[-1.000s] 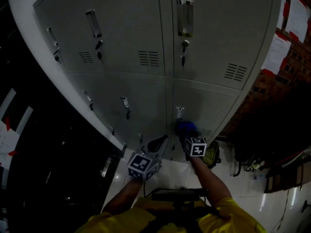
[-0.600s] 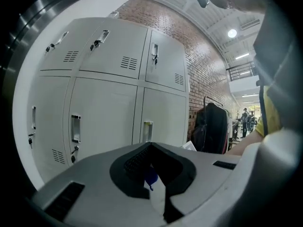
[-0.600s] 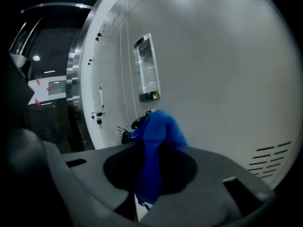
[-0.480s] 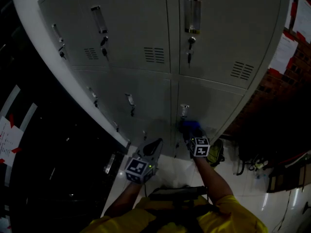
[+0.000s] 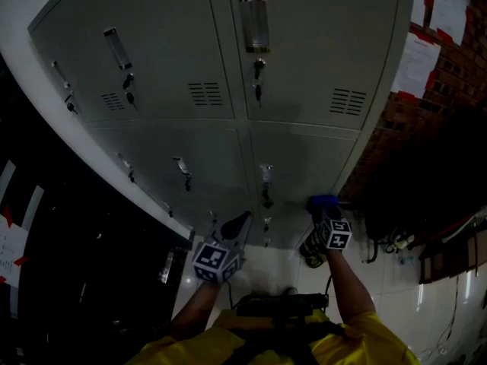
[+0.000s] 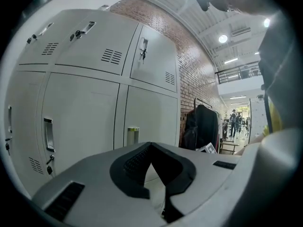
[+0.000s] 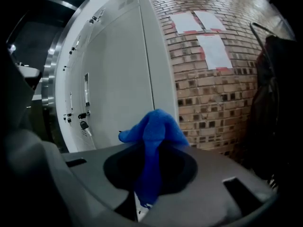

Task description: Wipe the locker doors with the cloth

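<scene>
Blue cloth (image 5: 323, 201), just one, we grasp in the right hand-held gripper (image 5: 326, 211) at the right edge of the lockers (image 5: 304, 74); our left hand-held gripper (image 5: 237, 225) is clenched, empty.

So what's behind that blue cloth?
The grey locker edge and a brick wall with papers. The cloth, clamped in the right gripper, hides the locker patch behind it.

Brick wall (image 7: 213, 98) apparently hems lockers (image 7: 118, 79).

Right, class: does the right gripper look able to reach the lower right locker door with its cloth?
Probably yes: the right gripper, shut on the blue cloth, is close to the lower right door, nothing between them.
</scene>
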